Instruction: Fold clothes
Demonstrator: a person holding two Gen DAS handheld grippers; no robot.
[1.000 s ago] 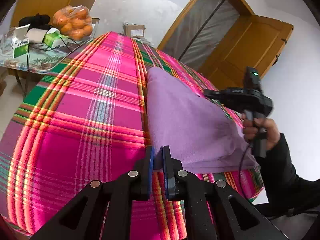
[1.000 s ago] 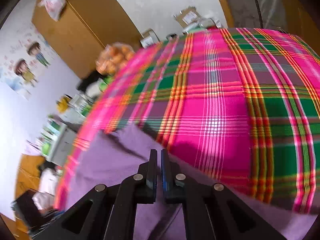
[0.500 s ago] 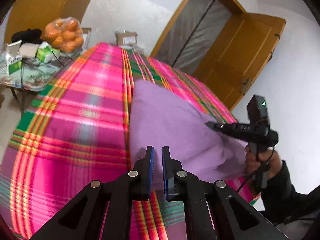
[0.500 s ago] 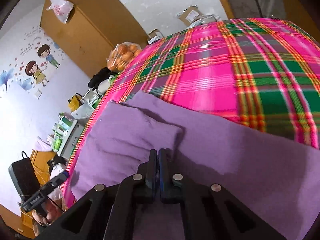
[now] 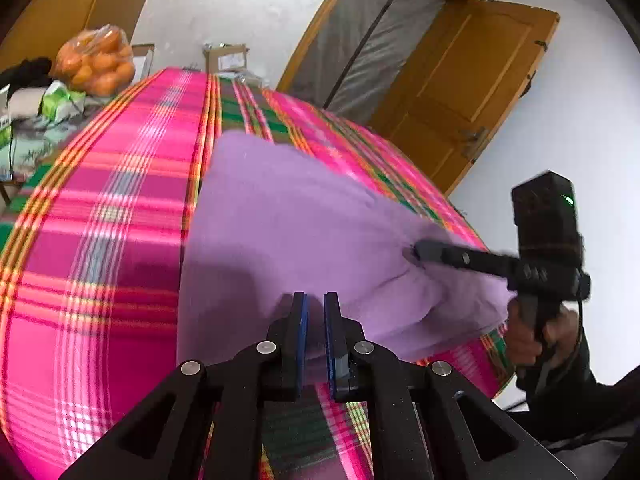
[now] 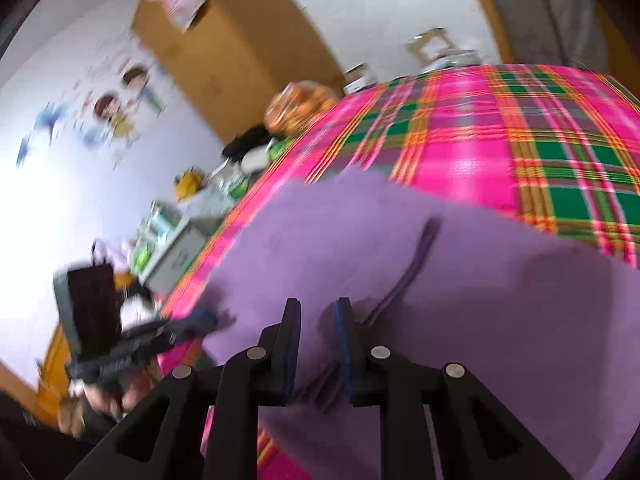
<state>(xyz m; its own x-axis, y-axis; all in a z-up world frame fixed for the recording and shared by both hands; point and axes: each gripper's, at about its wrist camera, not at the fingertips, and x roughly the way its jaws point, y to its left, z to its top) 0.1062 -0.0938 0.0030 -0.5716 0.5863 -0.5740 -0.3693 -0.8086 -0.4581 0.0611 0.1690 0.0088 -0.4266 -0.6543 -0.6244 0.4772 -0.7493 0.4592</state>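
Note:
A lilac cloth [image 5: 288, 224] lies folded on the pink plaid bed cover [image 5: 100, 240]; it also fills the right wrist view [image 6: 460, 280]. My left gripper [image 5: 315, 308] sits at the cloth's near edge with a narrow gap between its jaws, and I cannot tell whether cloth is pinched there. My right gripper [image 6: 318, 312] stands open just over the cloth, holding nothing. It also shows in the left wrist view [image 5: 416, 250], tips at the cloth's right side. The left gripper shows blurred in the right wrist view [image 6: 208, 320].
A side table [image 5: 24, 148] to the left of the bed carries a bag of oranges [image 5: 96, 62] and boxes. A wooden door [image 5: 460, 92] stands open beyond the bed. A cardboard box [image 5: 226, 56] sits at the far end.
The right gripper has opened and let go of the cloth. The left gripper's jaws have parted slightly. The cloth now lies folded over on the bed.

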